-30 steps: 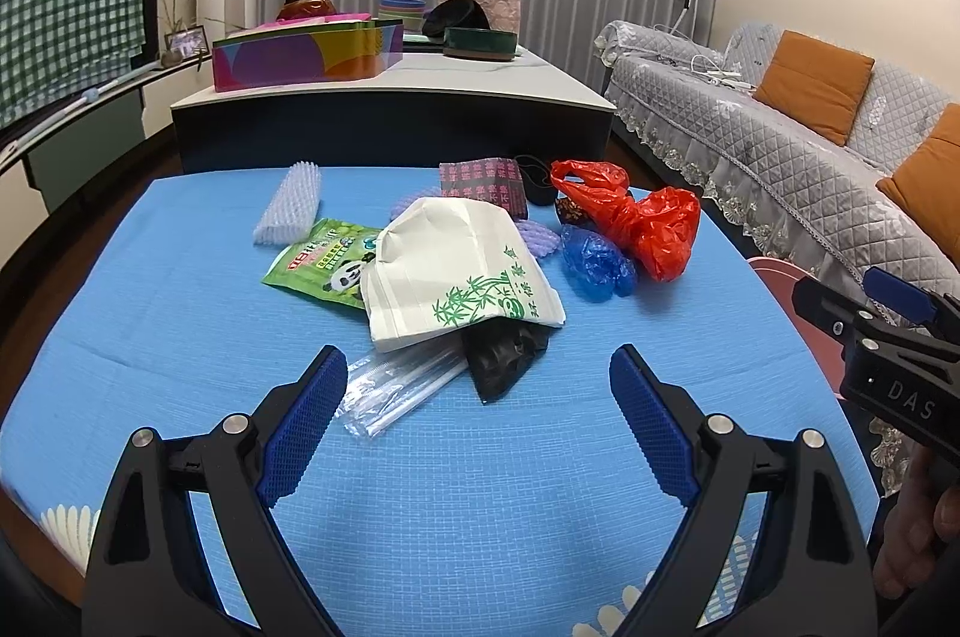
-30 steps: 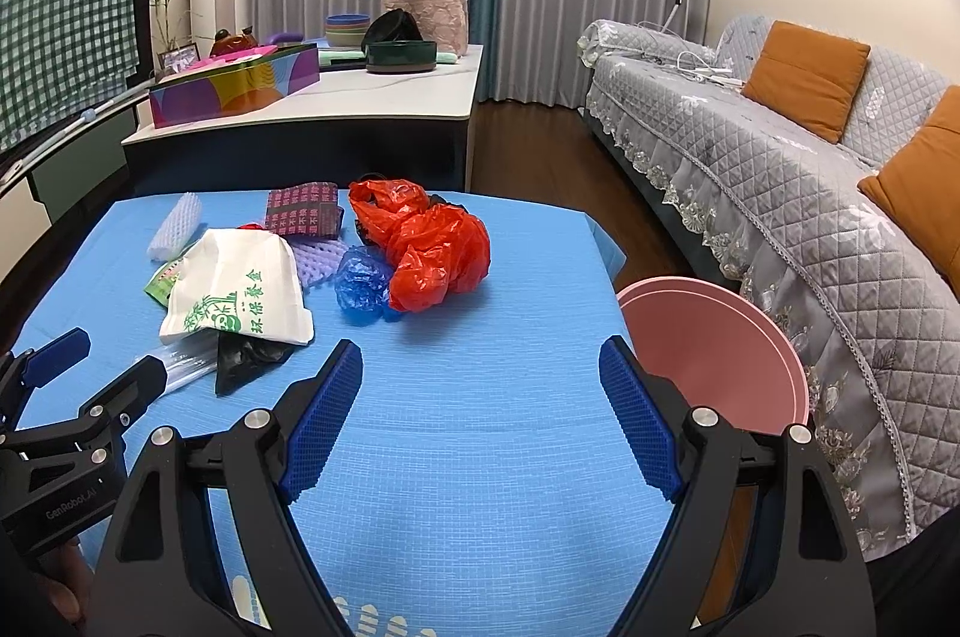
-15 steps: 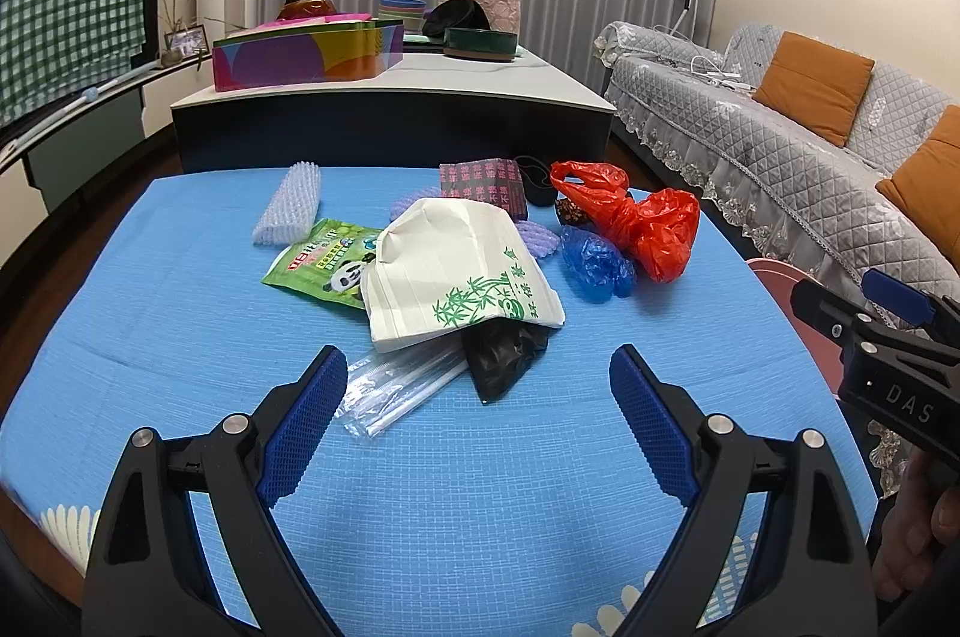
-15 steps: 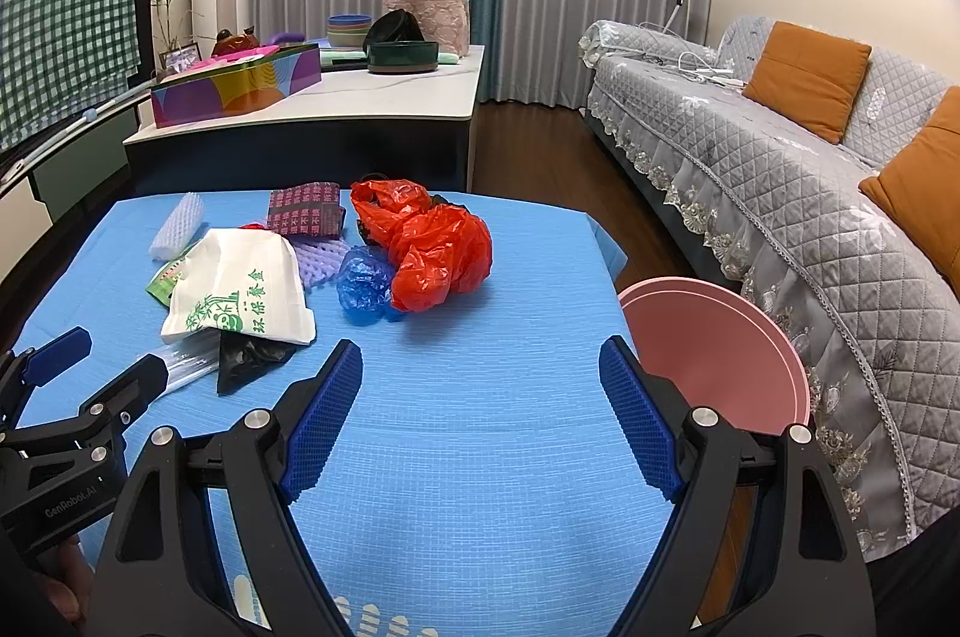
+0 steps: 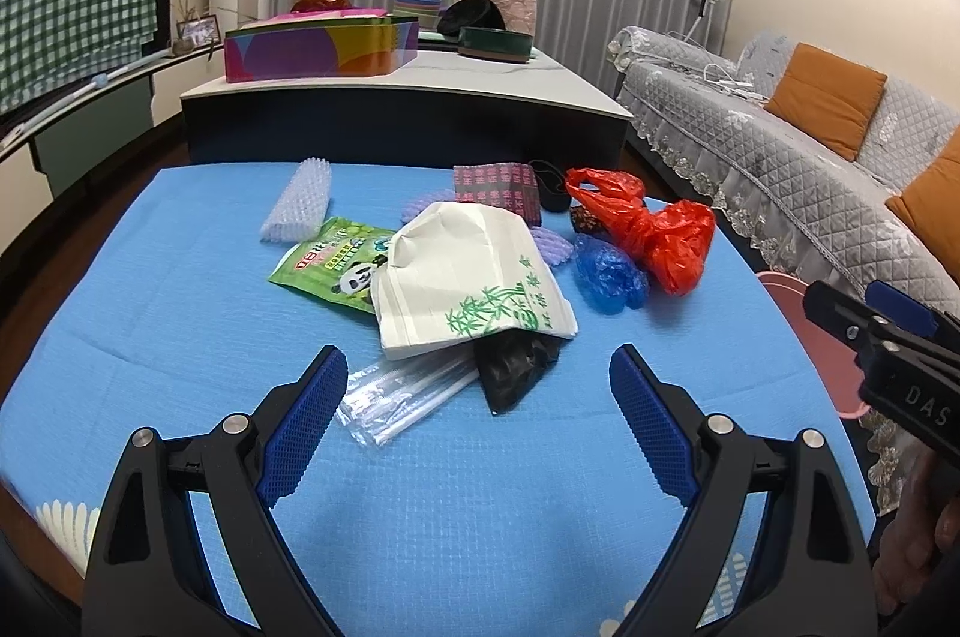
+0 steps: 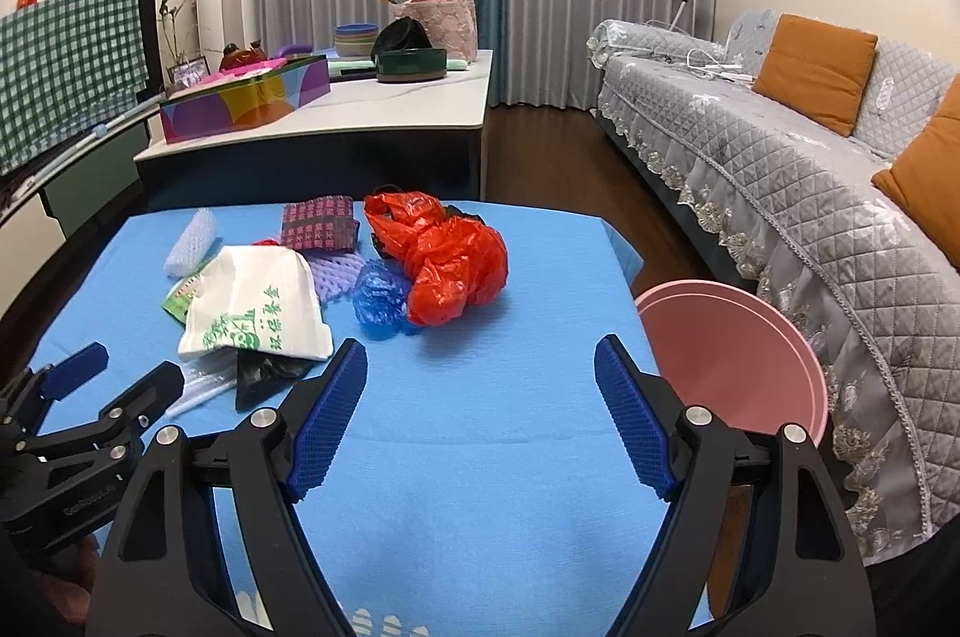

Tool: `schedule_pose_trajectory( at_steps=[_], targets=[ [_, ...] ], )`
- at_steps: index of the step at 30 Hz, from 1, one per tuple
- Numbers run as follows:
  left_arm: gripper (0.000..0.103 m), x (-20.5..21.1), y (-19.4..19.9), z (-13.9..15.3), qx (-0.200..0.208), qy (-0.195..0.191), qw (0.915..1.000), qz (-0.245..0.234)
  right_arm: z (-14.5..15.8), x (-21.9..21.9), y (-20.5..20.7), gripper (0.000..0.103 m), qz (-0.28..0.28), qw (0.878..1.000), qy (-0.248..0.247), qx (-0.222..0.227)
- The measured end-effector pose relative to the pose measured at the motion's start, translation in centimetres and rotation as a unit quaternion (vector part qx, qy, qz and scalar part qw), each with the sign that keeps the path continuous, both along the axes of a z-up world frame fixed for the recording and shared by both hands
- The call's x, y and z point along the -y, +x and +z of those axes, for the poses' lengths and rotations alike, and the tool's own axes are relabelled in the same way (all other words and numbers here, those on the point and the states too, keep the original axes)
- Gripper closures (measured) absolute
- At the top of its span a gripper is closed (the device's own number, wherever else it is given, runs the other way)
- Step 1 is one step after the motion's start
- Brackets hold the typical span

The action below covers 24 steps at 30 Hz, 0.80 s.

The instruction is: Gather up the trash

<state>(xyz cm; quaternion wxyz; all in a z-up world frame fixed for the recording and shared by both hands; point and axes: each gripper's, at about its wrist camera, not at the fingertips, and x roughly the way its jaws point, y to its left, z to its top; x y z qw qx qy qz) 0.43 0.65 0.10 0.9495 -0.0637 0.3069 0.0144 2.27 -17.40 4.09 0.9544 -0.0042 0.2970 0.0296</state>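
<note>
I see my left gripper (image 5: pixel 477 421) spread wide and holding nothing, over the blue counter (image 5: pixel 180 313) just short of the trash. Nearest it lie a clear plastic sleeve (image 5: pixel 399 394) and a black bag (image 5: pixel 516 367), tucked under a white paper bag (image 5: pixel 474 277). My right gripper (image 6: pixel 480 418) is likewise apart and empty; the red plastic bag (image 6: pixel 453 271) and blue wrapper (image 6: pixel 381 298) lie ahead. A pink bin (image 6: pixel 729 355) stands beside the counter's right edge.

Plenty of bare blue tablecloth (image 6: pixel 480 457) on the near side of the white paper bag (image 5: pixel 474 271); behind and right of it, red bag (image 5: pixel 654 235) and wrappers crowd in.
</note>
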Motion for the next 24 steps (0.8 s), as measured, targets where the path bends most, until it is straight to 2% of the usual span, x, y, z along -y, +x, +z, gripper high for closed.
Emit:
schedule_pose_trajectory(
  at_steps=[6,11,19,24],
  targets=[
    [0.017,-1.0,1.9,-0.4,-0.012,-0.011,0.9997,0.021,-0.1,0.6,2.2,0.03,0.0,1.0,0.024,-0.005],
    [0.016,-1.5,4.4,-0.2,-0.011,-0.004,0.9995,0.029,-0.7,0.7,4.9,0.03,0.007,0.999,0.04,-0.011],
    [0.01,-1.8,8.3,-1.0,-0.036,-0.001,0.9987,0.035,-3.1,0.5,10.2,0.029,0.019,0.996,0.062,-0.054],
    [0.009,-2.5,10.1,-2.0,-0.064,-0.02,0.9969,0.041,-4.5,-0.2,12.7,0.027,0.028,0.995,0.063,-0.074]
  ],
)
